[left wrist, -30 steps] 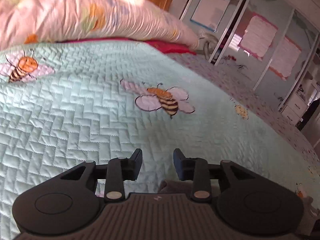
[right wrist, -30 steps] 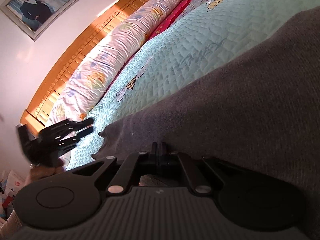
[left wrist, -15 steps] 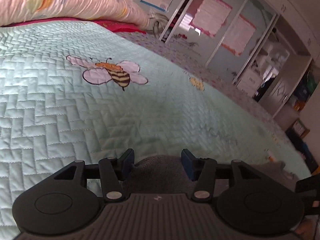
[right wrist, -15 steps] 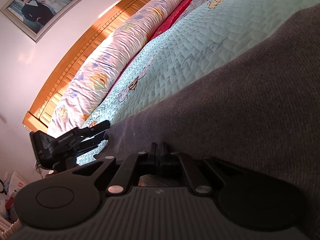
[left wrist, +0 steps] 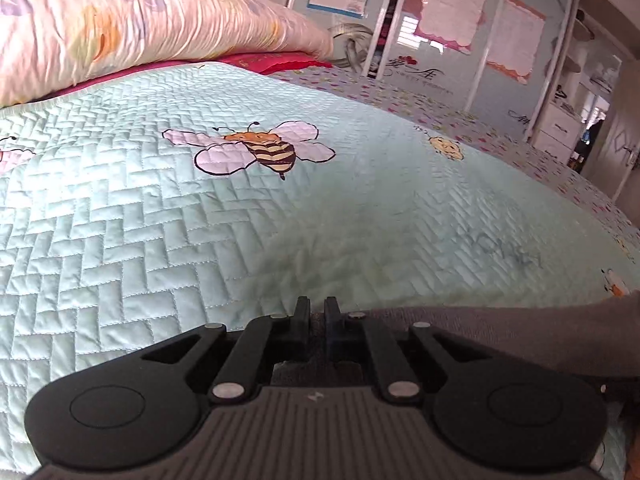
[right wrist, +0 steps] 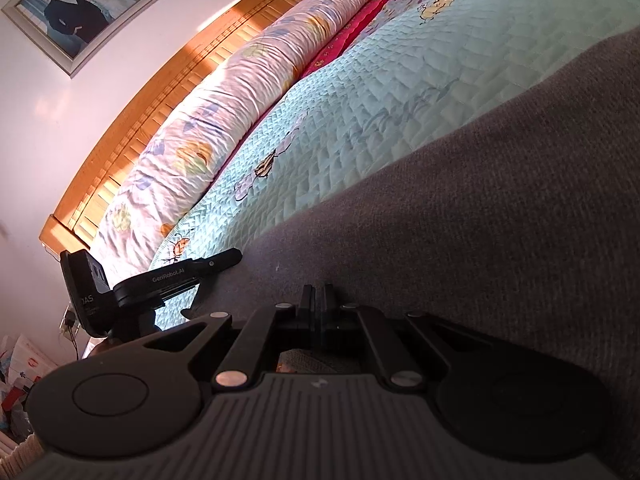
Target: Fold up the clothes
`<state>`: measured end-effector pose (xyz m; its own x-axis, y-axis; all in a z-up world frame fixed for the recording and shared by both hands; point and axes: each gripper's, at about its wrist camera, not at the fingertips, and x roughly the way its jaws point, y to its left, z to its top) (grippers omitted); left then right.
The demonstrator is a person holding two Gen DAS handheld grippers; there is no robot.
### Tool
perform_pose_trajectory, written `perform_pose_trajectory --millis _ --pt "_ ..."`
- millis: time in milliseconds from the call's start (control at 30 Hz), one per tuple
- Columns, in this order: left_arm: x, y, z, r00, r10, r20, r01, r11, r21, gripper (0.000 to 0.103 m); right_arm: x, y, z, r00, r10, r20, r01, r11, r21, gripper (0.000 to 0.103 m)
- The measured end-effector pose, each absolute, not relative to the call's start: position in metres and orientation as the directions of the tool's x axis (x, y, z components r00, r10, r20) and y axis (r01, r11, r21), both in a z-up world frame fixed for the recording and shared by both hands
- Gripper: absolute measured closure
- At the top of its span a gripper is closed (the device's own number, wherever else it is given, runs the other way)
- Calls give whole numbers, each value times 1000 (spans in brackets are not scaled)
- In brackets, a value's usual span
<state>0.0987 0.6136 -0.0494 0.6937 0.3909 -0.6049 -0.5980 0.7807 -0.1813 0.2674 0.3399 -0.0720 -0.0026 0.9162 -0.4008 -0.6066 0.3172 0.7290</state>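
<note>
Both tools have their fingers drawn nearly together, each pinched on the near hem of the same dark grey garment (right wrist: pixel 480 208). The left tool (left wrist: pixel 316 314) bites the cloth at its left end; a thin strip of grey shows between its fingers, and from there the hem runs off to the right along the bottom of the left view. The right tool (right wrist: pixel 318 300) grips further along that same edge, with the grey cloth filling most of the view ahead of it and to its right.

From the right side, the left tool (right wrist: pixel 224 258) is seen lying low over the corner of the garment, just beside the right one and to its left. So the two grips sit along one line, the near edge, and the cloth spreads away from both of them across the pale green quilt (left wrist: pixel 200 220) of the bed, toward the rolled floral duvet (left wrist: pixel 140 24) and the wooden headboard (right wrist: pixel 168 80).

That is the relation that matters: the garment's body lies forward of both tools, and its held edge runs left to right between them. Any fold from this hold would, I judge, carry that edge forward over the cloth. How many folds are already in it cannot be told, since most of the garment is out of view.
</note>
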Motion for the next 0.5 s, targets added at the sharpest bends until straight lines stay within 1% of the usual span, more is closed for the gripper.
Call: perform_pose_trajectory --millis 33,100,133,167,333,367,400,433,467,500 --pt "99 613 -49 689 394 -608 -601 779 -176 96 268 340 -72 -1 917 -400 -605 318 730 101" --pt "100 613 -47 680 401 -613 -608 777 -166 96 281 323 -69 60 917 -393 -570 355 741 91" --pt "101 613 -46 676 405 -616 -611 775 -161 96 288 315 -67 91 916 -390 -552 372 746 78" --pt "100 612 -45 673 409 -616 -614 773 -157 96 295 307 -66 121 914 -388 -533 389 751 72" --pt "98 607 -45 651 449 -612 -642 756 -128 95 329 266 -58 271 886 -377 -430 462 775 71" --pt "99 607 -45 645 458 -612 -651 749 -125 95 336 258 -57 300 877 -376 -408 474 780 72" --pt "100 607 -46 636 469 -613 -660 742 -119 95 343 250 -57 328 867 -375 -383 485 786 79" --pt "101 606 -47 619 491 -613 -675 732 -96 95 353 242 -70 348 861 -371 -325 482 814 103" --pt "102 605 -47 595 520 -613 -692 719 -63 97 363 235 -82 367 856 -365 -269 473 839 103" --pt "100 607 -49 577 539 -613 -706 707 -43 100 366 230 -83 396 862 -317 -259 436 862 103"
